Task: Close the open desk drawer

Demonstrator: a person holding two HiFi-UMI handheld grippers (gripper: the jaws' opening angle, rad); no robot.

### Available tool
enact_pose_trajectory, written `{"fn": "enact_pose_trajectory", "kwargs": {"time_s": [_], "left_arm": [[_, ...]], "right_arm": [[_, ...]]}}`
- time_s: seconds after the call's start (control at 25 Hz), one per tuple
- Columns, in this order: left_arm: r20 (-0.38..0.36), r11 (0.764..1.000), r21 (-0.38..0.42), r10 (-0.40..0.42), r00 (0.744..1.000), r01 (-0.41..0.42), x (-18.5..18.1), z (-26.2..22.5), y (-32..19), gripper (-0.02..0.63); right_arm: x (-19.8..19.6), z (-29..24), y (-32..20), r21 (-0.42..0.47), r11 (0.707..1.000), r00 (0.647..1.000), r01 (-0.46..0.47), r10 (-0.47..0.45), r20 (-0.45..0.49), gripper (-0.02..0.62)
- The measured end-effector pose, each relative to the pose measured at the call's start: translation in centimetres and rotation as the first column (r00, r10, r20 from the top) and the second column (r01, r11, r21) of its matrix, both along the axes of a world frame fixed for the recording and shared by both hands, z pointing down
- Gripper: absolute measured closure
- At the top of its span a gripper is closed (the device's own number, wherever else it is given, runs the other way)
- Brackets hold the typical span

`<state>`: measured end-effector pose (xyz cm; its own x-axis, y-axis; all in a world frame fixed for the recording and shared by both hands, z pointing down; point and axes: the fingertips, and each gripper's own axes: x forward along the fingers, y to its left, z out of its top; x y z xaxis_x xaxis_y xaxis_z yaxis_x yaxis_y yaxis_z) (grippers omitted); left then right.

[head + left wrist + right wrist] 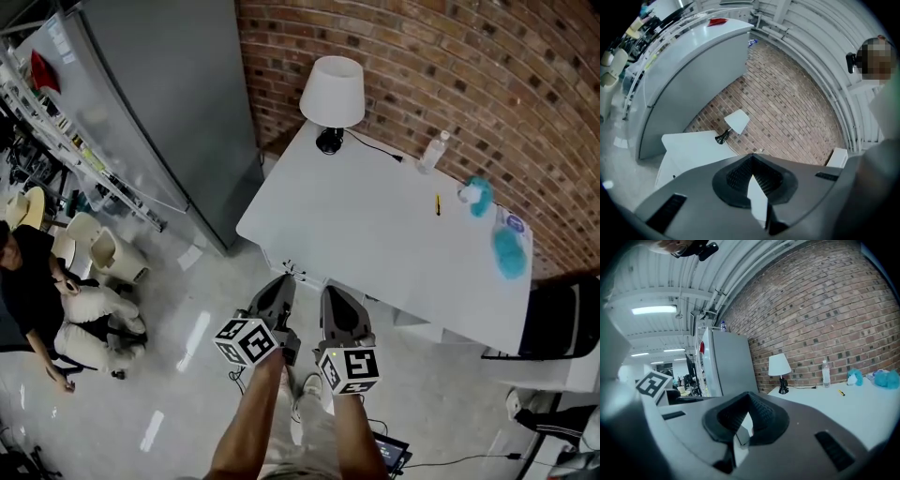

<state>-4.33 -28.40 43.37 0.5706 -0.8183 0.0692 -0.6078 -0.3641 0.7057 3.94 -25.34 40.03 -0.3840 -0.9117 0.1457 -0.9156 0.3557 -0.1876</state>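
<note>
A white desk (375,234) stands against the brick wall, carrying a white lamp (333,94). Under its near edge a white drawer part (298,273) juts out slightly; how far it is open I cannot tell. Both grippers hang side by side just in front of that edge, above the floor. My left gripper (284,283) is shut with nothing in it, and my right gripper (330,294) is shut and empty too. In the left gripper view the jaws (752,161) meet below the desk (689,145). In the right gripper view the jaws (749,399) meet left of the desk (843,408).
A tall grey cabinet (159,103) stands left of the desk. A person (37,281) sits at far left near cream chairs. A black chair (562,319) is at the desk's right end. On the desk are a bottle (431,152), a yellow pen (437,204) and teal items (511,251).
</note>
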Motion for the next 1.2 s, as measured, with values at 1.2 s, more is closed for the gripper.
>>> {"fn": "enact_pose_trajectory", "kwargs": {"time_s": [1.2], "left_arm": [[0.487,0.917,0.392,-0.138,0.863,-0.074,0.6,-19.5,8.6,0.601]], "right_arm": [[-1.6,-16.0,5.2,0.191,0.979,0.997,0.071,-0.065,-0.038,0.594]]}}
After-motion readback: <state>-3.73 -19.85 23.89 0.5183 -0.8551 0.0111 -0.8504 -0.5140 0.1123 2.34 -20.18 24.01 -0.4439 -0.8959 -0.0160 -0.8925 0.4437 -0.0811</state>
